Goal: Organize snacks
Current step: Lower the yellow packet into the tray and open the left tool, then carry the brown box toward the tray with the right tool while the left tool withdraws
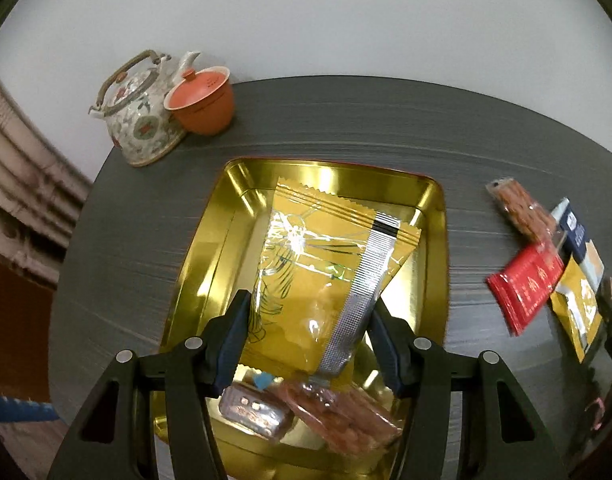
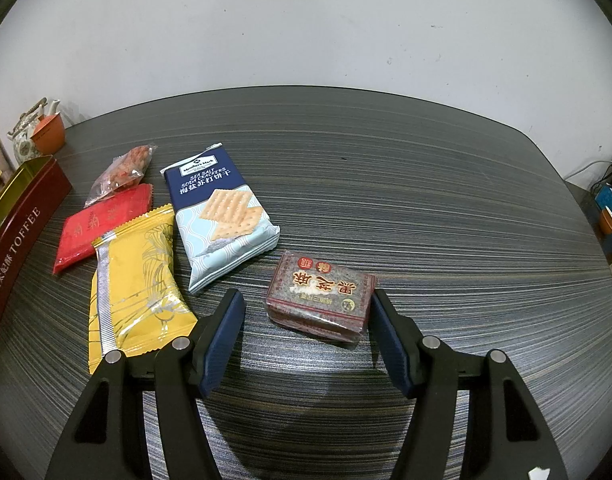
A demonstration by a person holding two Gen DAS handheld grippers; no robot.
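Left wrist view: we grip a yellow snack packet [image 1: 314, 280] in our left gripper [image 1: 310, 320], pads clenched on both edges, above the gold tin [image 1: 209, 240] (two wrapped snacks already lie inside). Right of that tin, loose packets [image 2: 221, 216] lie on the striped table [image 2: 426, 200]. Farther right, our right gripper [image 2: 306, 324] stands released around a brown sesame block [image 2: 322, 292], pads not pressing.
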